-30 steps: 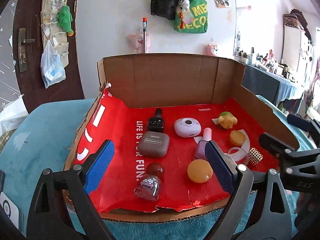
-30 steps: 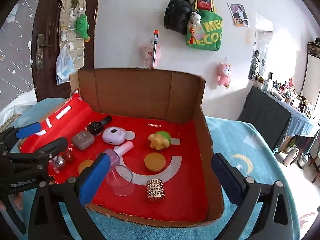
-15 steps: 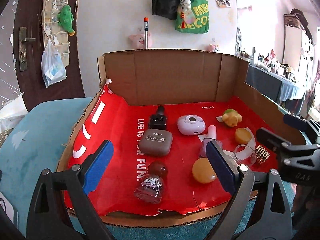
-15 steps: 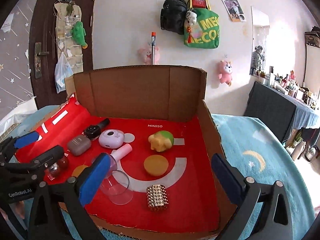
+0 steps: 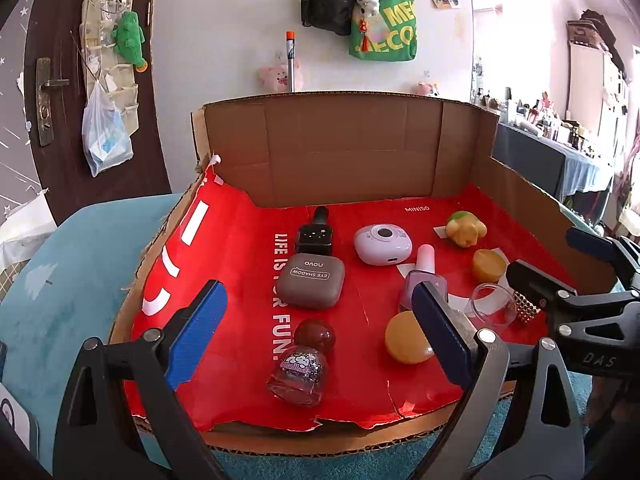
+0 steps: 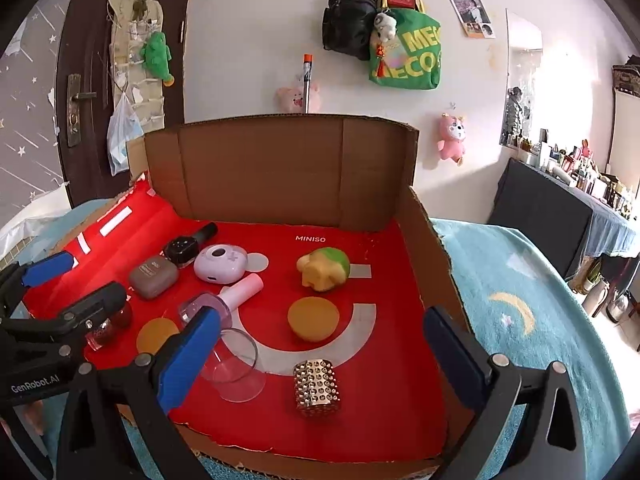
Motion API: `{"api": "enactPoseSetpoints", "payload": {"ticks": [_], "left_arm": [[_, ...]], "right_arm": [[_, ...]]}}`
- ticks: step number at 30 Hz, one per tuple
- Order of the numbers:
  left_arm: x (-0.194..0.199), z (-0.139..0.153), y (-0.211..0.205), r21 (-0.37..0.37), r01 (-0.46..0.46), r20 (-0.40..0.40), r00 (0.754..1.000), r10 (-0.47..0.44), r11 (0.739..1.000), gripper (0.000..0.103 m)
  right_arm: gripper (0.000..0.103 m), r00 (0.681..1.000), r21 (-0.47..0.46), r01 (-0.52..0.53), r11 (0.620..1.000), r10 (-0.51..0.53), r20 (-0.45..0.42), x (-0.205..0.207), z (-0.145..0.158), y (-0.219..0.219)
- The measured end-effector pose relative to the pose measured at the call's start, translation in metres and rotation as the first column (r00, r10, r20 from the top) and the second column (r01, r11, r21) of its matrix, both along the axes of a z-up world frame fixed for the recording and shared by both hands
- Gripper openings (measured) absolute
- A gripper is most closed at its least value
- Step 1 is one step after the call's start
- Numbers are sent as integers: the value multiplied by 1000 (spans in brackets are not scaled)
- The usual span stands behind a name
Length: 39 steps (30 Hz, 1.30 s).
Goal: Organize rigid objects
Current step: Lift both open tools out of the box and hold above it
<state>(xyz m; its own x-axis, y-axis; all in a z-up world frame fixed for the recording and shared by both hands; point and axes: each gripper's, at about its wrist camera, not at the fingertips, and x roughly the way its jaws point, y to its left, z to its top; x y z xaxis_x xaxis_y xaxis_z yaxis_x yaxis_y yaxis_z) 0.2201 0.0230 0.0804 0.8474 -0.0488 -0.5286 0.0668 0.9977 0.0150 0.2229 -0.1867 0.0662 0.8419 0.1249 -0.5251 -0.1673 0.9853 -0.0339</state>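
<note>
A cardboard tray [image 5: 344, 148] lined with red paper holds several small objects. In the left wrist view: a brown eye-shadow case [image 5: 311, 280], a black watch [image 5: 314, 234], a lilac round device [image 5: 382, 245], a glitter bottle with a dark red cap [image 5: 299, 368], an orange disc [image 5: 406, 338]. In the right wrist view: a studded metal cylinder [image 6: 318, 387], a clear cup [image 6: 234, 366], a yellow-green toy [image 6: 324, 269], an orange disc [image 6: 314, 317], a pink-capped bottle [image 6: 224, 300]. My left gripper [image 5: 316, 338] is open above the glitter bottle. My right gripper [image 6: 320, 356] is open above the studded cylinder.
The tray rests on a teal cloth [image 6: 516, 280]. Tall cardboard walls [image 6: 280, 168] close its back and right side [image 6: 434, 256]. A dark door [image 5: 52, 80] stands at the left and a cluttered dark table [image 6: 560, 208] at the right.
Both grippers have moved forward and slightly lower toward the tray; the objects appear larger. Nothing in the tray has moved. Both stay open.
</note>
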Motion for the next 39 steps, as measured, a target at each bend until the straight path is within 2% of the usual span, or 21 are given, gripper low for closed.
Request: {"api": "enactPoseSetpoints", "payload": {"ticks": [39], "left_arm": [[3,-2,3,-20,7,-12,1000,-7,1000,95]], "right_arm": [[103,1000,2,0,1000,0,-2,0,0,-1]]}}
